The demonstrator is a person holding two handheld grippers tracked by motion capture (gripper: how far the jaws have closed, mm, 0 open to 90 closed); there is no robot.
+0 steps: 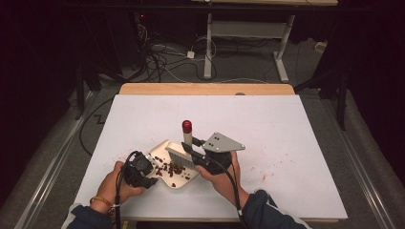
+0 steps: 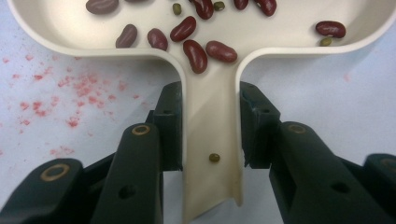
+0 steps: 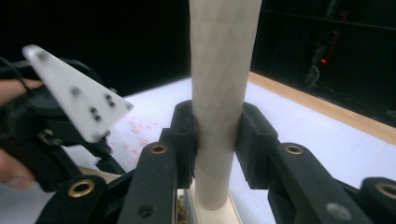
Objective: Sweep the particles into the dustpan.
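A cream dustpan (image 1: 184, 182) lies on the white table near its front edge, with several red kidney beans (image 2: 195, 55) and a few small green beans in it. My left gripper (image 1: 143, 172) is shut on the pan's flat handle (image 2: 212, 112), one jaw on each side. A small green bean (image 2: 214, 157) sits on that handle. My right gripper (image 1: 195, 151) is shut on the cream shaft (image 3: 219, 93) of a brush (image 1: 188, 139) with a red tip. The brush's grey bristles (image 1: 177, 156) rest at the pan's far edge.
Pale red stains (image 2: 70, 100) mark the white table (image 1: 286, 133), more of them right of my right hand (image 1: 263, 176). In the right gripper view the other gripper (image 3: 46, 135) stands close at the left. Cables and desk legs (image 1: 208, 52) lie beyond the table's far edge.
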